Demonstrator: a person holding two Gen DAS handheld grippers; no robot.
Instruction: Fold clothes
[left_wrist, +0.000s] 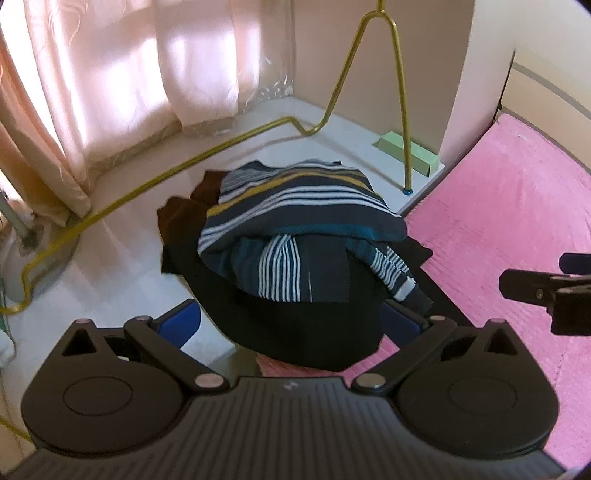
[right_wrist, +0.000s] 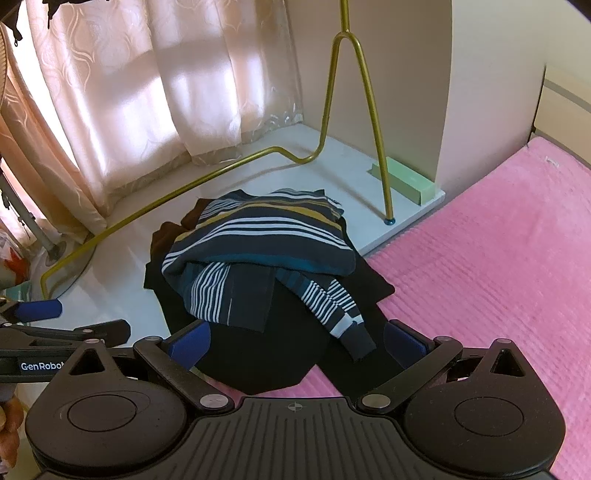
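A navy sweater (left_wrist: 295, 206) (right_wrist: 258, 229) with white, yellow and teal stripes lies crumpled on top of a pile. Under it a black garment (left_wrist: 295, 332) (right_wrist: 258, 365) drapes over the corner of the pink bed (left_wrist: 498, 221) (right_wrist: 480, 277). A brown garment (left_wrist: 184, 214) (right_wrist: 162, 236) sticks out at the pile's far left. My left gripper (left_wrist: 291, 321) (right_wrist: 74, 319) hovers open just in front of the pile, nothing between its blue pads. My right gripper (right_wrist: 297, 343) (left_wrist: 535, 273) is beside it to the right, also open and holding nothing.
A gold metal clothes rack (left_wrist: 400, 110) (right_wrist: 373, 110) stands on the pale floor behind the pile, its base bar running left. A green box (left_wrist: 406, 151) lies by the wall. Peach curtains (left_wrist: 110, 74) hang at the back left, with a fan stand (right_wrist: 40, 232) below.
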